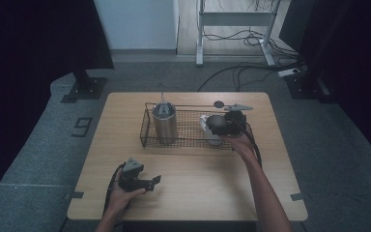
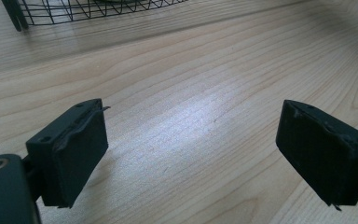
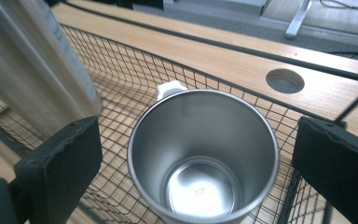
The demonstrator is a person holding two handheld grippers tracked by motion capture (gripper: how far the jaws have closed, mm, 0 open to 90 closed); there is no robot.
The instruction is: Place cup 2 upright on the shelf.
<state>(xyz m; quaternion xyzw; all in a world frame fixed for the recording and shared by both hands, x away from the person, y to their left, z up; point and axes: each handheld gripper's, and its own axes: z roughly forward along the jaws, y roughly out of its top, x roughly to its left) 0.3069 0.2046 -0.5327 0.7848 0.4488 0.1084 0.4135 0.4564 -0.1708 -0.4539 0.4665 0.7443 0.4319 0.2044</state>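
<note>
A black wire basket [image 1: 191, 105] sits at the middle back of the wooden table [image 1: 198, 183]. At its left end stands a tall steel canister [image 1: 164, 123] with a lid; in the right gripper view the canister [image 3: 32, 70] rises at the left. A steel cup [image 3: 203, 154] with a white handle stands upright in the basket's right end, empty. My right gripper [image 1: 211, 126] hangs over the cup [image 1: 204, 122]. The right gripper [image 3: 198, 135] is open, its jaws either side of the rim and clear of it. My left gripper [image 1: 153, 182] rests at the table's front left. The left gripper [image 2: 191, 140] is open over bare wood.
A round hole [image 1: 219, 104] pierces the tabletop just behind the basket [image 3: 135, 65]; the right gripper view shows that hole [image 3: 285, 80] too. A white desk frame [image 1: 200, 34] and cables [image 1: 232, 72] lie on the floor beyond the table. Dark stands flank both sides.
</note>
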